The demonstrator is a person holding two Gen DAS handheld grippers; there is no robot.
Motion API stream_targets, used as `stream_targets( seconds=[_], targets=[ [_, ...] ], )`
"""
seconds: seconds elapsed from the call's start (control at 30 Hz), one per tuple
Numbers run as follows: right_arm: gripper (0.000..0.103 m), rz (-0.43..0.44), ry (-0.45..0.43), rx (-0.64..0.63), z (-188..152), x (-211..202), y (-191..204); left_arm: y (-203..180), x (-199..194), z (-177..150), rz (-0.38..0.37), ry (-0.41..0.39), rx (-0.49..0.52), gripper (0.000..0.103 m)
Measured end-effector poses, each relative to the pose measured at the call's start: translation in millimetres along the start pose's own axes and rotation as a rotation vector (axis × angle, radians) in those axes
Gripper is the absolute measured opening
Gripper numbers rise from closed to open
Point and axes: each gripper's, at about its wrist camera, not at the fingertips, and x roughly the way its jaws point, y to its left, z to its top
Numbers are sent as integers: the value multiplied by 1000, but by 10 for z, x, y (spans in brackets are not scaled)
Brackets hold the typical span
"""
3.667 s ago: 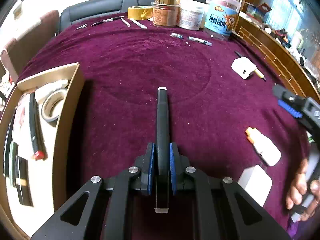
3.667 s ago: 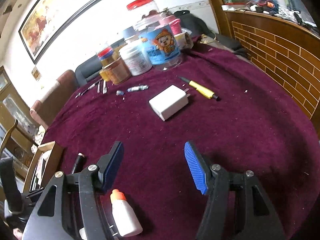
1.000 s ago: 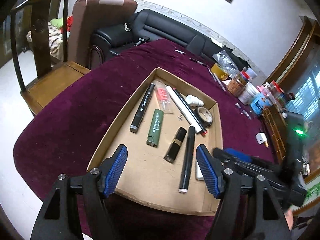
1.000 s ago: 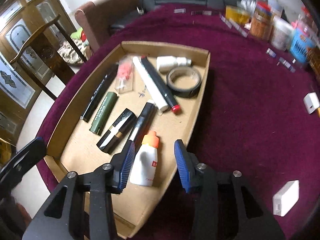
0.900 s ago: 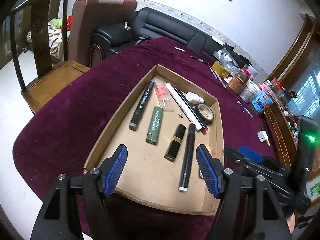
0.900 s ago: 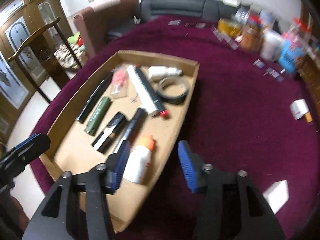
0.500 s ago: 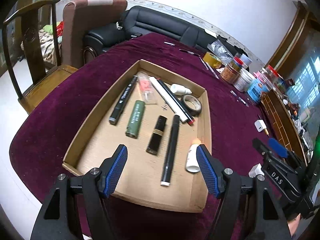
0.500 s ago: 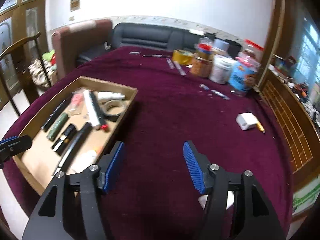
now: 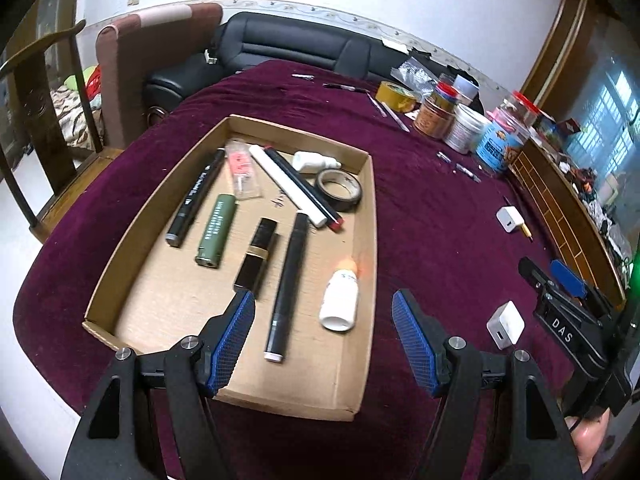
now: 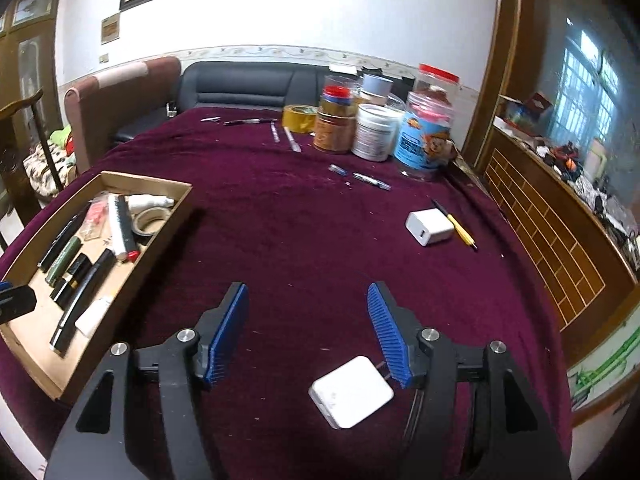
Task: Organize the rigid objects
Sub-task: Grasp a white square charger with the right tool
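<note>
Left wrist view: left gripper (image 9: pixel 323 336) wide, empty; ahead, tray (image 9: pixel 370 216) holds two white bottles (image 9: pixel 339 300); right gripper (image 10: pixel 306 330) wide, two chargers (image 10: pixel 351 392).

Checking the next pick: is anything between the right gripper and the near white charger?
Nothing visible. The right gripper is open and empty, and the charger lies alone on the cloth just below its fingers, close by the right finger.
</note>
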Motion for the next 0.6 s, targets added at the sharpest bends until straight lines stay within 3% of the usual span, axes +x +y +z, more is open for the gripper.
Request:
stream_targets(
  seconds=[0.6],
  targets=[
    [61, -35, 27, 99, -136, 141, -621, -578, 224, -126, 1, 76, 118, 65]
  ],
)
